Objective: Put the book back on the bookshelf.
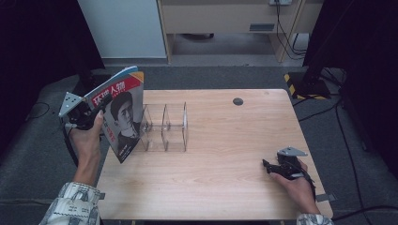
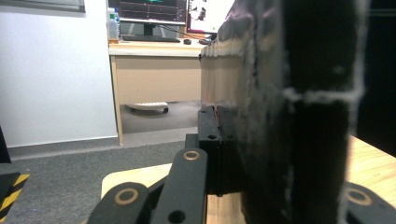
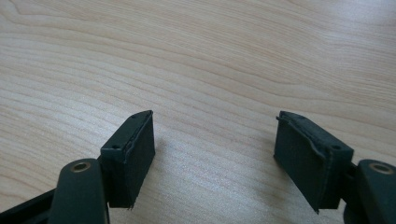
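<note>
White "环球人物" on magazine cover

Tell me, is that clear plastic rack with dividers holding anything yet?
Empty: the clear plastic divider rack has bare slots; the red-covered magazine stands beside it.

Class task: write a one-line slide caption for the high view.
Left gripper holds a magazine beside the clear rack.

Found pale wood-grain tabletop under the right gripper. Beyond the left gripper, met grey carpet, then a white wall panel and a pale wooden desk bearing monitors (screens lit). Far ahead of the right gripper, noted black cables and a yellow-and-black striped base. Made out dark curtains outward of each gripper.
</note>
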